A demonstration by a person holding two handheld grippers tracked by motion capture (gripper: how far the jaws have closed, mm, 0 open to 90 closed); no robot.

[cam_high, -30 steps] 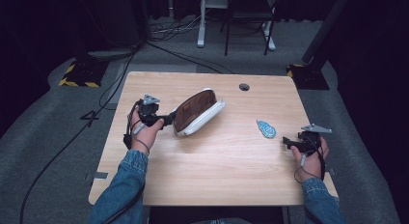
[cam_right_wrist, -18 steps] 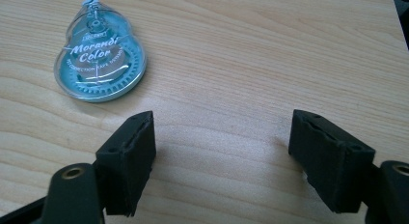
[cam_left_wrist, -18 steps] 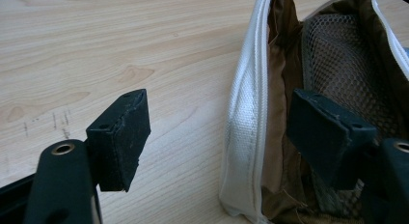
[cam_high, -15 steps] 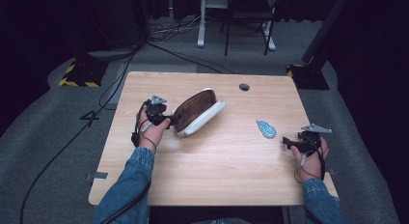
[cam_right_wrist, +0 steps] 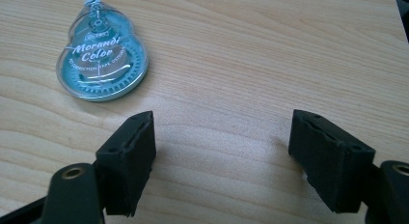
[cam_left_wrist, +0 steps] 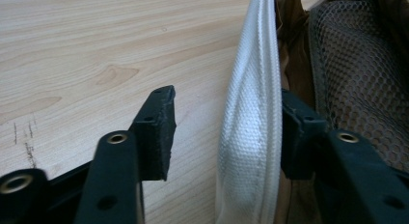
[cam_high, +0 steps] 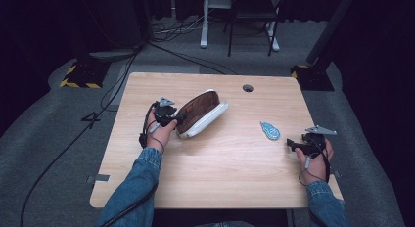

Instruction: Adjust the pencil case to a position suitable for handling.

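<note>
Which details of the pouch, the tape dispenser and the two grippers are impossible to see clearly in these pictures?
- Pouch contents: in the left gripper view the top and right edges cut off the mesh lining, so the inside stays unseen.
- Left gripper: the white rim hides part of its right finger; contact cannot be judged.
- Tape dispenser: the small print under "Morandi Color" is too fine in the right gripper view, and all print is too small in the high view.
- Right gripper: its body is cut off by the bottom edge.

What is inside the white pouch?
The pouch lies open, showing a brown lining and a mesh pocket. The left gripper has one jaw inside and one outside the white edge. Anything deeper inside is hidden by the fabric.
</note>
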